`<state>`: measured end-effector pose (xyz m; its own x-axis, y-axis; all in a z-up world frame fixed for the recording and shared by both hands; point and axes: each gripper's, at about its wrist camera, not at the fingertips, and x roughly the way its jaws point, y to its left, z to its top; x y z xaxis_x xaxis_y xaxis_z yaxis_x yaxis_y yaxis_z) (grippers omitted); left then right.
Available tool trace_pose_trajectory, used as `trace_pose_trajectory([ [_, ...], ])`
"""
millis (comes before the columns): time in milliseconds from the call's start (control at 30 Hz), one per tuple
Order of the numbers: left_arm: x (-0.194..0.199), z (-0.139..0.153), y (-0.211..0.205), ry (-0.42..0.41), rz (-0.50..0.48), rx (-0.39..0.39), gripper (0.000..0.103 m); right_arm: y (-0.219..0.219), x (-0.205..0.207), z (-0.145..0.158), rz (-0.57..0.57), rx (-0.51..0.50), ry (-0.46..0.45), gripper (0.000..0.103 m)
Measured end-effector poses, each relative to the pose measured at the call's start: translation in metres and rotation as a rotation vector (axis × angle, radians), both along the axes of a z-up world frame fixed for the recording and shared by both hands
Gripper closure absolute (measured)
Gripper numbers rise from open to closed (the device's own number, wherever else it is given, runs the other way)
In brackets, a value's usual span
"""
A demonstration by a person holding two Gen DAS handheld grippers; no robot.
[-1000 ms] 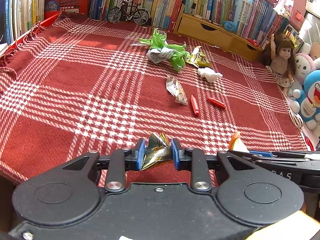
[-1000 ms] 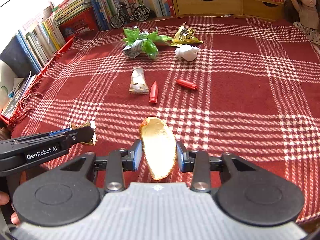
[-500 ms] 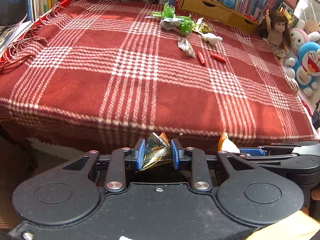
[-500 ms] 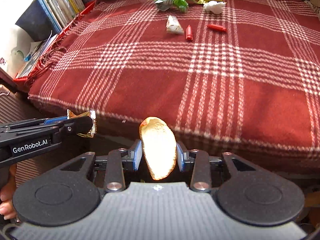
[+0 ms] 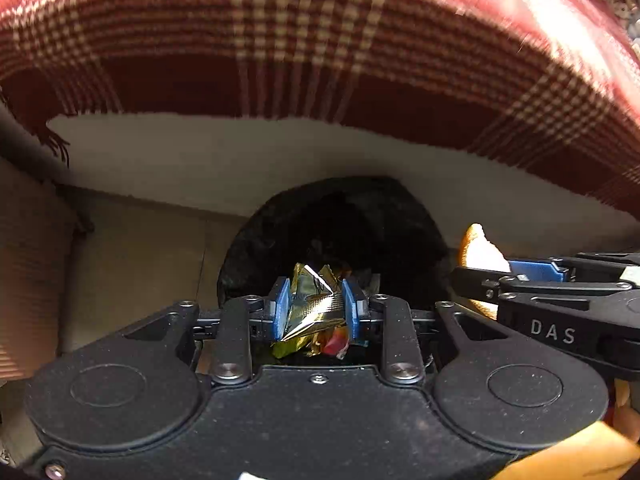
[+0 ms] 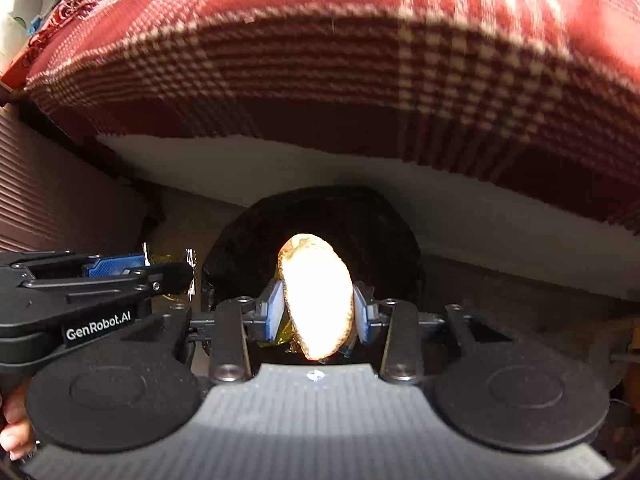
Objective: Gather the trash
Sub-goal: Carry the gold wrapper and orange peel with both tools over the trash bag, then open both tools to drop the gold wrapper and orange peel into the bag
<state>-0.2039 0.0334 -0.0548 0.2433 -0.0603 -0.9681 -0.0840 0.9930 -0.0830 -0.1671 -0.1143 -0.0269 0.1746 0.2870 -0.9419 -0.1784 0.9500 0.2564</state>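
My left gripper [image 5: 315,308] is shut on a crumpled gold foil wrapper [image 5: 314,302]. It hangs over the dark mouth of a black trash bin [image 5: 336,216] on the floor below the table edge. My right gripper [image 6: 316,308] is shut on a pale orange fruit peel [image 6: 318,296], also held above the black trash bin [image 6: 320,216]. In the left wrist view the right gripper [image 5: 480,276] reaches in from the right with the fruit peel [image 5: 478,248]. In the right wrist view the left gripper [image 6: 172,272] comes in from the left with the foil wrapper [image 6: 168,260]. Coloured trash lies inside the bin under the wrapper.
The red plaid blanket [image 5: 320,40] hangs over the table's front edge above the bin, with a white table side [image 5: 240,160] beneath it. A ribbed brown surface [image 6: 48,200] stands at the left. A hand [image 6: 16,428] shows at the lower left.
Both grippers came off the table's front edge, dropped and tipped downward. The tabletop with its litter has left the view, and the black bin now lies below both held pieces.
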Motion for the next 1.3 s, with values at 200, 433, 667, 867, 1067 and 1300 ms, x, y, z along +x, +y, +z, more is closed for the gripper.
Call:
trace_pose_trajectory([
  [200,-0.002,-0.045,-0.002,0.112,0.001,0.027,0.077,0.001,-0.011,-0.044,-0.04,-0.032,0.074,0.061],
  [433,0.007,-0.075,-0.007,0.227,0.0,0.027,0.076,0.008,-0.014,-0.058,-0.026,-0.054,0.089,0.06],
  [667,0.012,-0.103,-0.013,0.28,-0.003,0.031,0.075,0.014,-0.013,-0.074,-0.037,-0.067,0.107,0.06],
  [867,0.016,-0.112,-0.014,0.291,-0.009,0.036,0.074,0.014,-0.01,-0.079,-0.041,-0.07,0.107,0.059],
  [1067,0.018,-0.115,-0.014,0.304,-0.012,0.037,0.069,0.014,-0.007,-0.081,-0.05,-0.071,0.106,0.058],
  [1300,0.019,-0.117,-0.014,0.31,-0.01,0.037,0.065,0.014,-0.005,-0.082,-0.057,-0.069,0.112,0.054],
])
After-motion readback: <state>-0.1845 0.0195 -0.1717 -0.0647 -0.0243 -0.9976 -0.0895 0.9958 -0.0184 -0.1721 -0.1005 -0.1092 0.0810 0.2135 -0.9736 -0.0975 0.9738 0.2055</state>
